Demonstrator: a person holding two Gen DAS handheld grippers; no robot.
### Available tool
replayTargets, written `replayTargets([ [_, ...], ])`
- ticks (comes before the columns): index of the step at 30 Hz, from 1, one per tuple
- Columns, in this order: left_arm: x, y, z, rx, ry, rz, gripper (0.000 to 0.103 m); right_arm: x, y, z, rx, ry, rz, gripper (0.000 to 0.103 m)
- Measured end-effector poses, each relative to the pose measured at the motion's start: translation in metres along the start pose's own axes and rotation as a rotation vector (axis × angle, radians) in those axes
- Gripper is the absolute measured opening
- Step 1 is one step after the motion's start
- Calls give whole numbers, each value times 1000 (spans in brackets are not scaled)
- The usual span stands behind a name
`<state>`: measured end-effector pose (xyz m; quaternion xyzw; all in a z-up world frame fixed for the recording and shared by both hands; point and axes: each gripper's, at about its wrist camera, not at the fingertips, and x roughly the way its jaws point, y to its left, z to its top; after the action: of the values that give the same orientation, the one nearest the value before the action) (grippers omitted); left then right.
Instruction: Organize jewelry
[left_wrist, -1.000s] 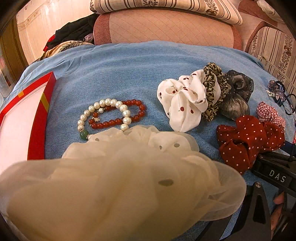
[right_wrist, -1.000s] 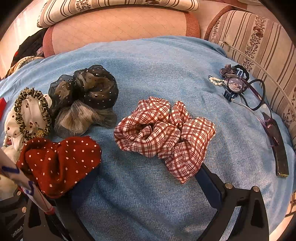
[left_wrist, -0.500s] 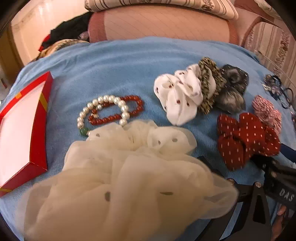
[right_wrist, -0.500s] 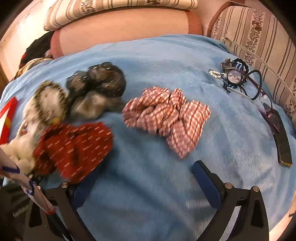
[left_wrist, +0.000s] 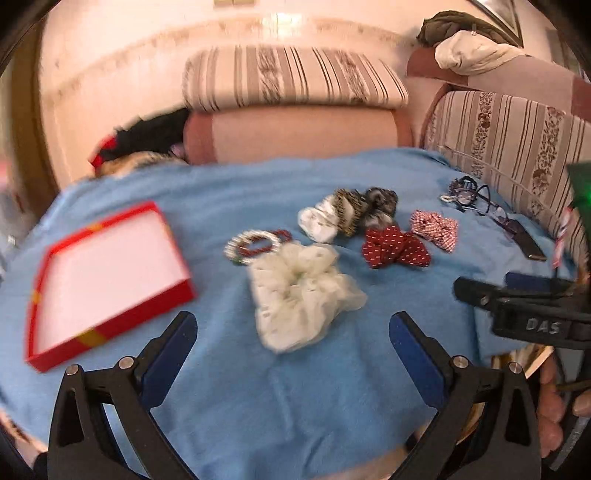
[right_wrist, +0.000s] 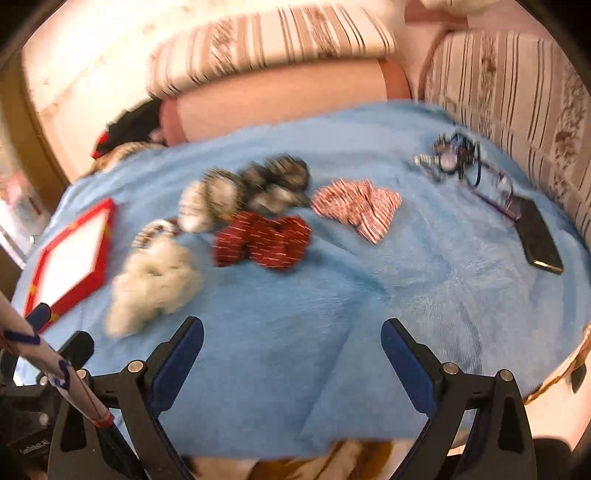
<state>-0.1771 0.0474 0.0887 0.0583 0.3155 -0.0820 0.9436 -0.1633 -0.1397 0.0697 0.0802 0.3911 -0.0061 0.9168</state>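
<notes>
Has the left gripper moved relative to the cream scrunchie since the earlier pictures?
Yes. The left gripper has pulled back and up from the cream scrunchie, which now looks smaller against the blue cloth, beside the red box.

**Warm, soft light; motion blur throughout**

Warm indoor light is bathing both views evenly, casting only faint shadows. Motion blur is smearing the right wrist view most, especially the scrunchies (right_wrist: 258, 240). Fisheye distortion is bending the far cushions (left_wrist: 291, 79), and dark vignetting is ringing the corners.

Cream scrunchie (left_wrist: 303, 295) on blue cloth, bead bracelets (left_wrist: 256, 243) touching behind, open red box (left_wrist: 107, 280) left
</notes>
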Motion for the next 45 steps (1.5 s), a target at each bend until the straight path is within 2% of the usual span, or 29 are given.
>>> replayTargets([
  [1, -5, 0, -4, 16, -15, 41, 103, -6, 6, -2, -15, -23, 0, 99],
  [3, -2, 1, -7, 28, -9, 61, 103, -17, 14, -8, -38, -56, -8, 99],
  [5, 4, 7, -12, 10, 30, 49, 103, -15, 18, -6, -50, -59, -12, 99],
  [17, 15, 27, -18, -38, 67, 59, 103, 3, 35, -9, -105, -10, -28, 99],
  [37, 26, 29, -20, -43, 107, 37, 103, 17, 26, -10, -59, 39, -7, 98],
  [45, 28, 44, -1, -95, 77, -5, 103, 15, 15, 10, -13, 25, 21, 86],
])
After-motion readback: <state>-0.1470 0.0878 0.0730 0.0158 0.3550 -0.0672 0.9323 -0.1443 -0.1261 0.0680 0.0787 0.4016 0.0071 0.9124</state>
